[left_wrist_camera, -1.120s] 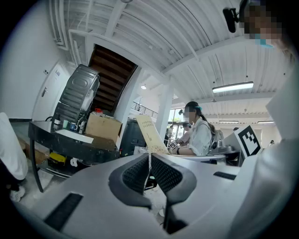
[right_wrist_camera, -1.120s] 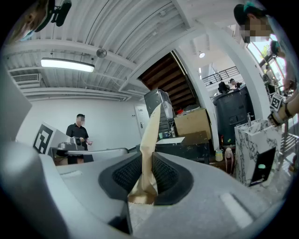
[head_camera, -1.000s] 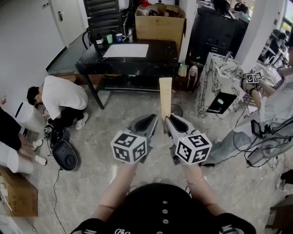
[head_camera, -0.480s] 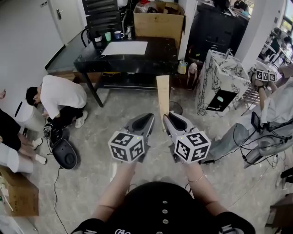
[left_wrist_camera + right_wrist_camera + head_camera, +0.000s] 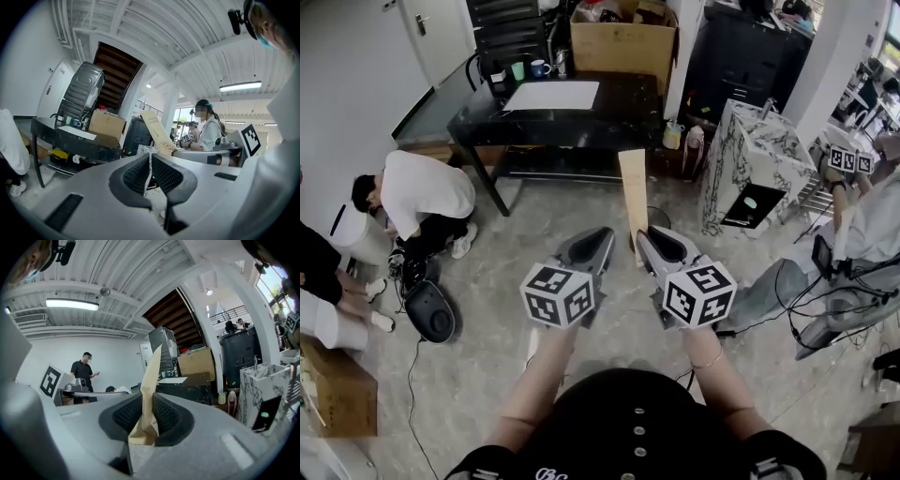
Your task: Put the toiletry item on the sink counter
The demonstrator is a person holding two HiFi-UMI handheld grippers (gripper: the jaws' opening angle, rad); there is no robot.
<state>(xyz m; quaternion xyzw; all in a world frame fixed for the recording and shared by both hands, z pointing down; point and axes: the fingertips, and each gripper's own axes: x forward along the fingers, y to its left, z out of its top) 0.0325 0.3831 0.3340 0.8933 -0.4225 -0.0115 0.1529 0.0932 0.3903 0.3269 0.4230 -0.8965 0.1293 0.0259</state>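
Note:
A long tan cardboard toiletry box (image 5: 634,192) stands upright in my right gripper (image 5: 649,240), whose jaws are shut on its lower end. The right gripper view shows the box (image 5: 150,376) pinched between the ribbed pads (image 5: 164,414), rising above them. My left gripper (image 5: 602,240) is held beside the right one, shut with nothing in it; its pads (image 5: 136,173) meet in the left gripper view, where the box (image 5: 157,133) shows beyond them. The marble sink counter (image 5: 757,148) stands on the floor ahead to the right, also seen in the right gripper view as a sink counter (image 5: 263,380).
A black table (image 5: 619,117) with a white sheet (image 5: 551,96), mugs and a cardboard carton (image 5: 623,42) stands ahead. One person (image 5: 417,192) crouches at left by a round black device (image 5: 429,311). Another person (image 5: 862,216) with grippers sits at right among cables.
Both grippers and the box stay almost where they were; the box's top has leaned slightly left. The view has drifted a little, and the person at right has shifted.

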